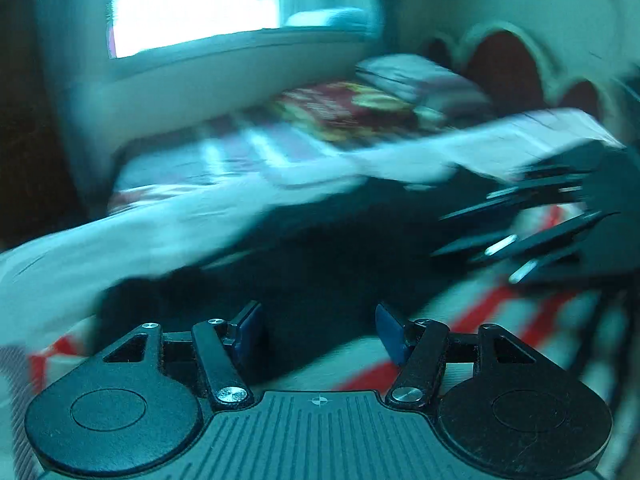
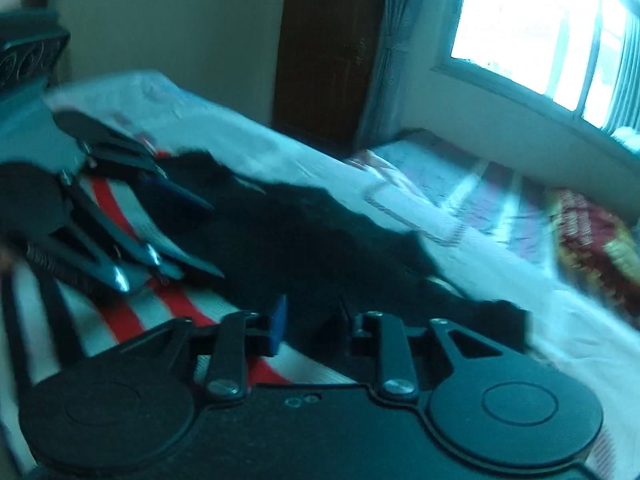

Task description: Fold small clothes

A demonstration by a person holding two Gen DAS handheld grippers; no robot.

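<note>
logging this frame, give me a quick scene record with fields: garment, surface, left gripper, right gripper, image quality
garment: dark cloth spread on the bed, not held
surface: bed sheet, white with red stripes near the grippers
left gripper: open, nothing between its pads
right gripper: jaws apart, nothing visibly gripped
background: window, patterned blanket
image quality: heavy motion blur in both views

Both views were smeared by motion blur. The black garment (image 1: 312, 256) showed no shape or folds, the bedspread (image 1: 328, 112) pattern was unreadable, and the other gripper (image 2: 188, 236) appeared only as doubled streaks.
</note>
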